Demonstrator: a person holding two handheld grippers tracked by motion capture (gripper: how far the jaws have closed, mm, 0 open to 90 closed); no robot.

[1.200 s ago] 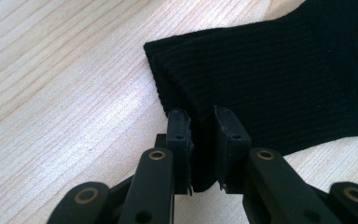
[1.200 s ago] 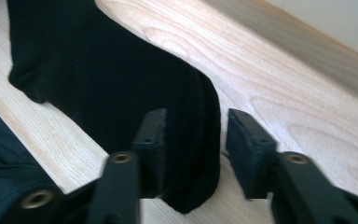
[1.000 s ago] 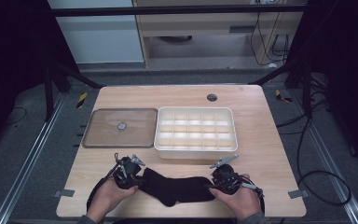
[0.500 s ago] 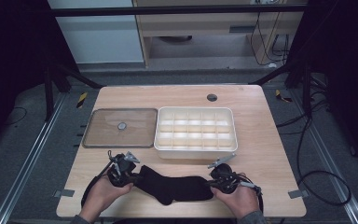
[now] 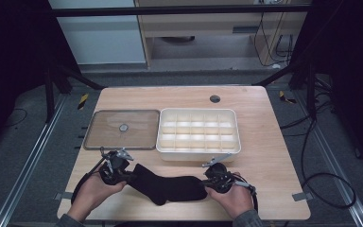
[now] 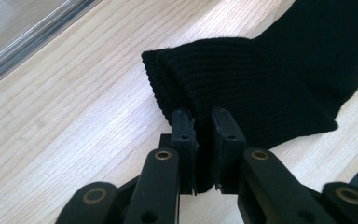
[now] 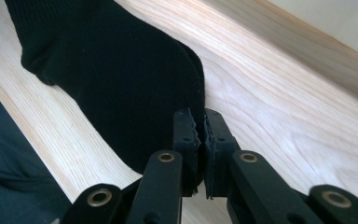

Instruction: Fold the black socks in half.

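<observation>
Shifted a little toward lower left since the earlier frame: left gripper (image 5: 115,166) and its end of the black sock (image 5: 168,185). Lay flat along the lower centre of the wooden table (image 5: 274,156), stretched between both grippers, just below the white divided tray (image 5: 198,150). Clamped on the ribbed cuff (image 6: 200,74) in the left gripper view, jaws nearly together with fabric between. Pinched the other end in the right gripper view, right gripper (image 5: 216,178) clenched on the sock's edge. Sat at left of the tray: clear lid (image 5: 122,129), flat on the table.
</observation>
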